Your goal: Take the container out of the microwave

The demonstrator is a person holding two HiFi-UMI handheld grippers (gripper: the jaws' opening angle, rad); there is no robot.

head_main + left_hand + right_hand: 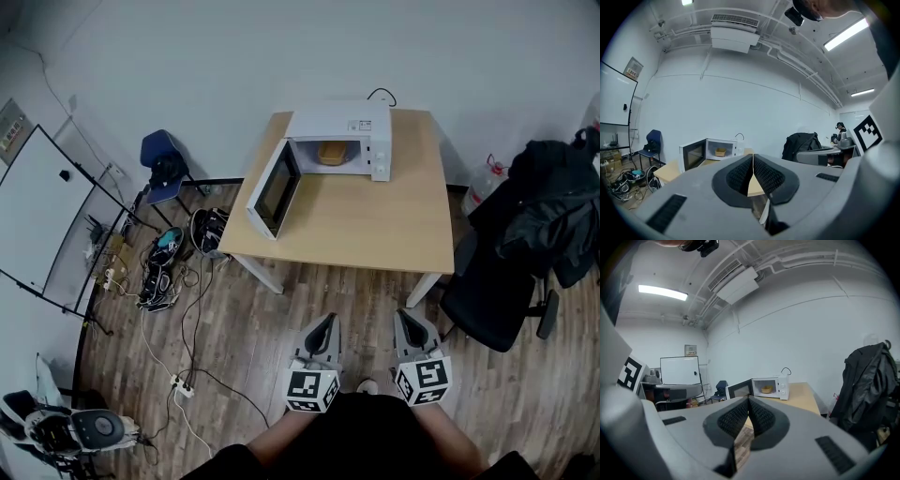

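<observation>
While your left gripper (325,322) and right gripper (404,317) hang closed and empty above the floor, bare table (375,230) lies between them and the microwave (375,131), with a jacket-draped chair (525,234) at the right. The container (331,153) sits inside, door (277,192) open, well apart from both. Only the left gripper view shows a distant person (840,132).
</observation>
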